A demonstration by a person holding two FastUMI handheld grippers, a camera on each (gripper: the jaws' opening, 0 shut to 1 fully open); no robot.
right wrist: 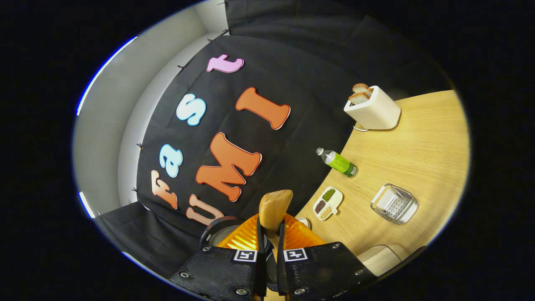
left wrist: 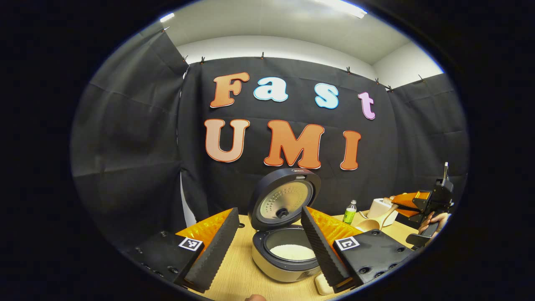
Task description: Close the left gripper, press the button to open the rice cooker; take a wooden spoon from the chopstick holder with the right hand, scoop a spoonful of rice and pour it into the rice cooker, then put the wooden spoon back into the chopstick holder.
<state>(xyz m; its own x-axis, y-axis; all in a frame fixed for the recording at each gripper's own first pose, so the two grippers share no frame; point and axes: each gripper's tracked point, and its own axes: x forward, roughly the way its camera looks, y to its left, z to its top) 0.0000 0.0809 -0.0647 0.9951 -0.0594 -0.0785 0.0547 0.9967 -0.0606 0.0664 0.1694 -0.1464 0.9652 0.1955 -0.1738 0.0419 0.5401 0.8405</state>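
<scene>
Left gripper view, left hand-held gripper (left wrist: 267,246): its two black ribbed fingers stand wide apart, released, holding nothing, low over the wooden desk (left wrist: 238,267).
Left gripper view, rice cooker (left wrist: 286,251): it sits on the desk between the two fingers, its lid (left wrist: 284,200) swung up and standing open toward the booth wall.
Left gripper view, rice (left wrist: 292,252): a white layer lies in the bottom of the cooker's inner pot.
Left gripper view, right hand-held gripper (left wrist: 401,203): seen farther off at the right edge, gripped by a person's hand (left wrist: 432,221); its orange fingers are clenched on the handle of the wooden spoon (left wrist: 374,221).
Left gripper view, spoon position: the bowl of the spoon hangs low, just in front of a white toaster (left wrist: 382,207), to the right of the cooker.
Left gripper view, bottle (left wrist: 350,212): green, upright on the desk between cooker and toaster.

Right gripper view, right hand-held gripper (right wrist: 267,240): the fingers are nearly together, grasping the wooden spoon (right wrist: 273,209), whose bowl sticks out beyond the fingertips; the view is strongly tilted.
Right gripper view, rice cooker (right wrist: 215,232): part of its dark lid shows just behind the left finger.
Right gripper view, desk (right wrist: 418,159): it carries the toaster (right wrist: 374,110) with bread slices in it, the green bottle (right wrist: 338,161) beside it, a small divided dish (right wrist: 328,202) of grains, and a clear ribbed container (right wrist: 395,203), all apart from one another.
</scene>
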